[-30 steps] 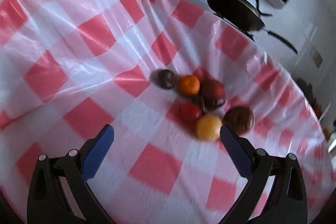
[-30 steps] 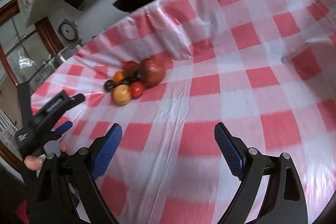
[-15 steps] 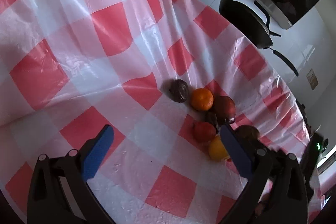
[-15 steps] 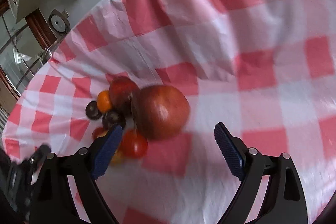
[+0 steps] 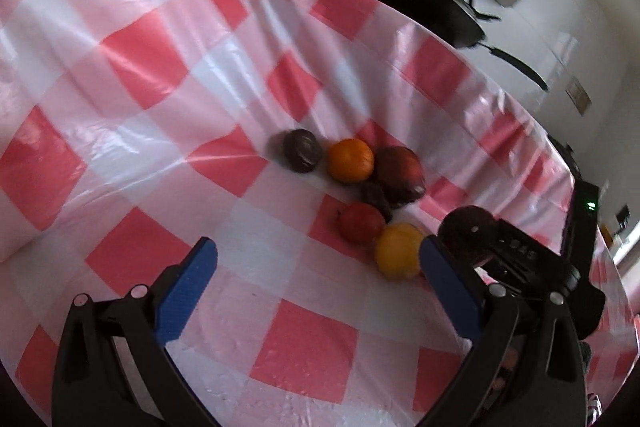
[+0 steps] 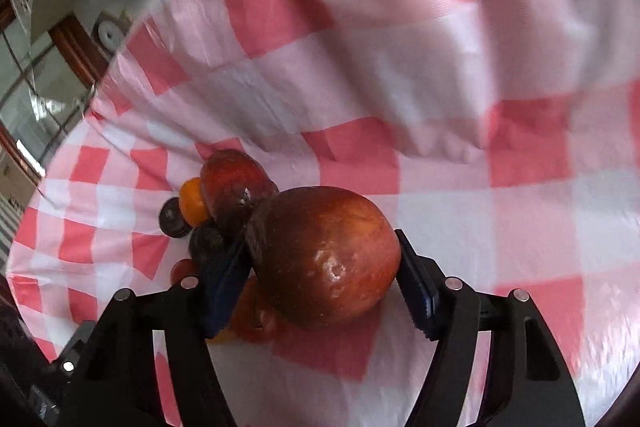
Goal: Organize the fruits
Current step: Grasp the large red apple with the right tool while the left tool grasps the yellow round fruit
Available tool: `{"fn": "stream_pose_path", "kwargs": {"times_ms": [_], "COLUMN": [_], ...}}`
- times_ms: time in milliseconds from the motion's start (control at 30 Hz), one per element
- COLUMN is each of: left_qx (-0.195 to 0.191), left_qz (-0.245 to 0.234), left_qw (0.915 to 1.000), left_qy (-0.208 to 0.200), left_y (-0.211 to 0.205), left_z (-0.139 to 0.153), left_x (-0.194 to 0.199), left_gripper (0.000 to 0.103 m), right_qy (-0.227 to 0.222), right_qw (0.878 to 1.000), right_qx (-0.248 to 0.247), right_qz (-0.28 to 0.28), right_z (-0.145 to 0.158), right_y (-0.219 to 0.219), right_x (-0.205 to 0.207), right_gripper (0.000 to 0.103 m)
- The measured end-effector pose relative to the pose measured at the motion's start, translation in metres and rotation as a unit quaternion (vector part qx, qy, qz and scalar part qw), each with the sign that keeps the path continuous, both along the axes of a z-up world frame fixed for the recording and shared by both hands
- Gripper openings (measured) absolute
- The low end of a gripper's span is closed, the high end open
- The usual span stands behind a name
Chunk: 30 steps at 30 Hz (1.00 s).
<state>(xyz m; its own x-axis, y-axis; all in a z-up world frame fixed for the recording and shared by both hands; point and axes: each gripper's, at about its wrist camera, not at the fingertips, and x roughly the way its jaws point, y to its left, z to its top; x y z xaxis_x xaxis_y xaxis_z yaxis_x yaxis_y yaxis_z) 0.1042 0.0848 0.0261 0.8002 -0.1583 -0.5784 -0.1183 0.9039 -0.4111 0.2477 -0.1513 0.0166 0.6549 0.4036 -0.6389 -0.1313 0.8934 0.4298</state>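
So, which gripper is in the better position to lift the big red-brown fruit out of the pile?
The right gripper. Its jaws are closing, with the big red-brown fruit between its blue pads. The left gripper hangs open over bare tablecloth, short of the pile.

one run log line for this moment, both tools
right tool: closing around large red-brown round fruit | left tool: open, empty, short of fruit pile | fruit on red-white checked tablecloth
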Motion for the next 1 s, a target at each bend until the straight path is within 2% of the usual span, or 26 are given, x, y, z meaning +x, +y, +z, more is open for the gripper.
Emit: {"fn": "stream_pose_path", "kwargs": {"times_ms": [133,300,433,533,633,700,833,933,1000], "left_qx": [0.006,0.026,0.057,0.05,0.072,0.073,0.08,0.092,0.098], "left_qz": [-0.043,-0.071,-0.076,-0.075,-0.063,-0.055,-0.054,-0.046,-0.048], "left_qw": [0.9991,0.9971,0.9953,0.9951,0.9934,0.993,0.9903,0.9892,0.9887], "left_qy": [0.001,0.006,0.019,0.042,0.064,0.074,0.1,0.104,0.103], "left_y": [-0.013,-0.032,-0.05,-0.061,-0.075,-0.081,-0.094,-0.1,-0.101], "left_z": [0.0,0.0,-0.002,-0.007,-0.011,-0.013,-0.019,-0.021,-0.021], "left_x": [0.0,-0.004,-0.004,0.003,0.018,0.03,0.058,0.073,0.076], "left_gripper": [0.101,0.101,0.101,0.094,0.086,0.084,0.073,0.07,0.053], "right_qy": [0.004,-0.006,-0.005,0.009,0.008,0.009,0.01,0.008,0.004], "right_qw": [0.997,0.987,0.982,0.978,0.978,0.978,0.978,0.979,0.98], "right_qx": [0.047,0.106,0.126,0.144,0.146,0.145,0.144,0.14,0.134], "right_qz": [-0.061,-0.122,-0.144,-0.149,-0.15,-0.15,-0.154,-0.15,-0.147], "right_z": [-0.003,-0.008,-0.011,-0.016,-0.015,-0.015,-0.016,-0.015,-0.014], "right_y": [-0.037,-0.079,-0.09,-0.095,-0.095,-0.094,-0.095,-0.093,-0.09], "right_x": [-0.045,-0.104,-0.106,-0.101,-0.101,-0.1,-0.101,-0.1,-0.1], "right_gripper": [0.068,0.068,0.068,0.068,0.068,0.068,0.068,0.068,0.068]}}
